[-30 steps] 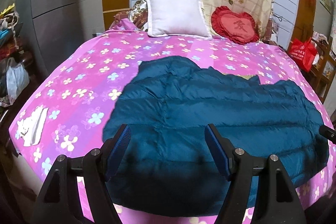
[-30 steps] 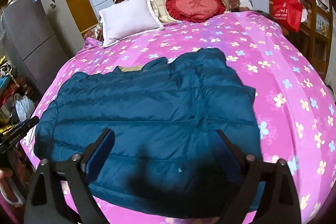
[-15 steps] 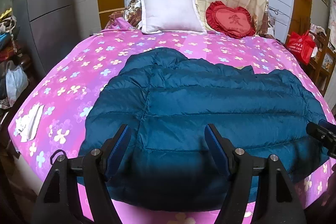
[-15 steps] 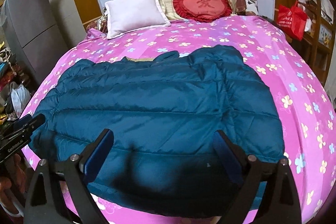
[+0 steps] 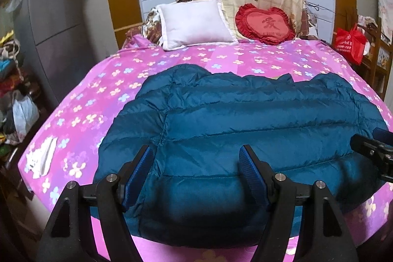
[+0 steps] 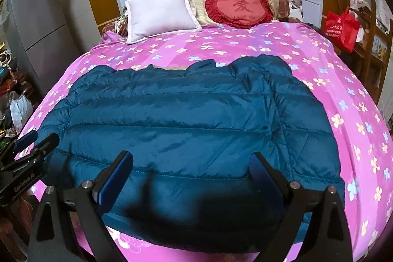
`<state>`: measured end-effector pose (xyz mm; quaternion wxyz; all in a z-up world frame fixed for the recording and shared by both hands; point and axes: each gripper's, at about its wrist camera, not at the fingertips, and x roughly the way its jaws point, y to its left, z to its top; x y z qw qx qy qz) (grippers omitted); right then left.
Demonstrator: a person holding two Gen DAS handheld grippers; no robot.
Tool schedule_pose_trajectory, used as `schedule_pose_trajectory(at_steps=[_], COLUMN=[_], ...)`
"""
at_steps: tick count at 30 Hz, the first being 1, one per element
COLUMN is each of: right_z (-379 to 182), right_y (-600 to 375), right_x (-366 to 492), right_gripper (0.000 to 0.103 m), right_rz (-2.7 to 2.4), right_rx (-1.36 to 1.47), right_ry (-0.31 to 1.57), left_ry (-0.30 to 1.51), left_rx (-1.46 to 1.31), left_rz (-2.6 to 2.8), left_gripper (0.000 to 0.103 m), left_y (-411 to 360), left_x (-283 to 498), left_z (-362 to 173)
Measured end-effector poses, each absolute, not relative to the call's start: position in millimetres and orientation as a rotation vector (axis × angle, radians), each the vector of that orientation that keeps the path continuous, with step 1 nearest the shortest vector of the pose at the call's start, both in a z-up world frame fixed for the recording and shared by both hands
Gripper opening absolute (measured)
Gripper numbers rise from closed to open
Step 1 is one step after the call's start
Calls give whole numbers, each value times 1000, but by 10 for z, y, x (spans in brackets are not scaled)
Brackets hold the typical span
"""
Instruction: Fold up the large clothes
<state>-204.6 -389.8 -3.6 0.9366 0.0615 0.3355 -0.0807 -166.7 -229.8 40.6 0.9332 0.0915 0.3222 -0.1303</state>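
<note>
A dark teal quilted down jacket lies spread flat across the near half of a pink flowered bed, hem toward me. It also shows in the right wrist view. My left gripper is open and empty, hovering over the jacket's near left hem. My right gripper is open and empty over the near middle of the hem. Each gripper shows at the edge of the other's view: the right one and the left one.
A white pillow and a red heart cushion lean at the head of the bed. A white cloth lies on the bed's left corner. A grey fridge stands left, a red bag right.
Both grippers have pulled back and lowered toward the bed's foot, so the jacket's near hem now lies between the fingers. The jacket has not moved. Both stay open.
</note>
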Motion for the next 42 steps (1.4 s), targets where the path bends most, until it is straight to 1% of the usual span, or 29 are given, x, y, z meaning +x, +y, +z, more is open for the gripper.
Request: schedule_pose_trajectory(at_steps=[42], right_z=[-86], right_y=[-3813], right_x=[-1979], right_gripper=[98], right_rz=[-146], right_rx=[112], right_ry=[695], left_ry=[680], left_rx=[127], left_rz=[-251], left_gripper=[55], left_y=[-2297], left_x=[-1649], left_z=[364])
